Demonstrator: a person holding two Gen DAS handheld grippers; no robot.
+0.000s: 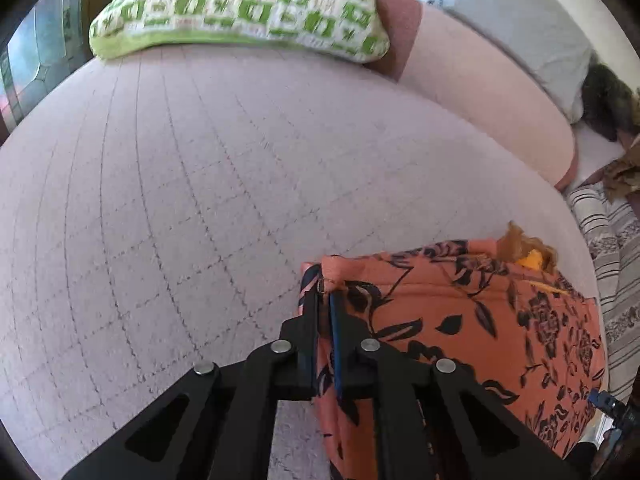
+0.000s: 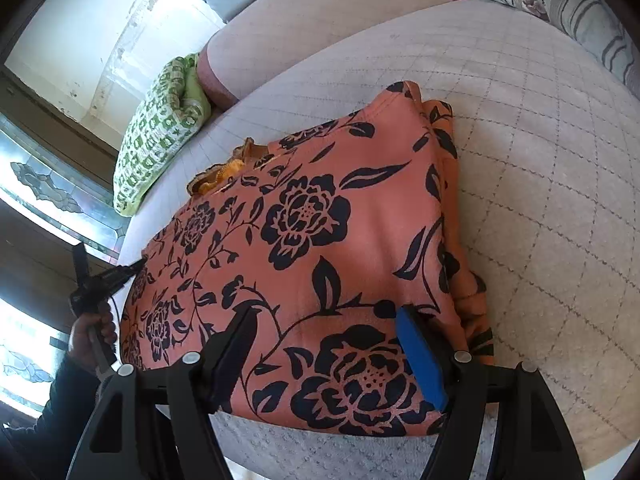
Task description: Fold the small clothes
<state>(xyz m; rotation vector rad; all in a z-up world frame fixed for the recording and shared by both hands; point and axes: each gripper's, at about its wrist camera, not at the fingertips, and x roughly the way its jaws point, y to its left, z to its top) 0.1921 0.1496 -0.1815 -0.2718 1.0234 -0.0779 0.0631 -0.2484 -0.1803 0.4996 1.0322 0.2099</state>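
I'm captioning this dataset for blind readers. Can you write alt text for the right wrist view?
The open right claw straddles the near edge of an orange garment with black flowers, lying on a quilted bed. At the left, the left claw pinches the garment's far corner.

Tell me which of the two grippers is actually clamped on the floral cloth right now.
The left gripper: closed on the orange floral garment at its corner. The right gripper is open.

We see an orange garment (image 2: 320, 240) with black flowers, folded over itself, lying flat on the quilted surface, yellow-orange trim showing at its far edge.
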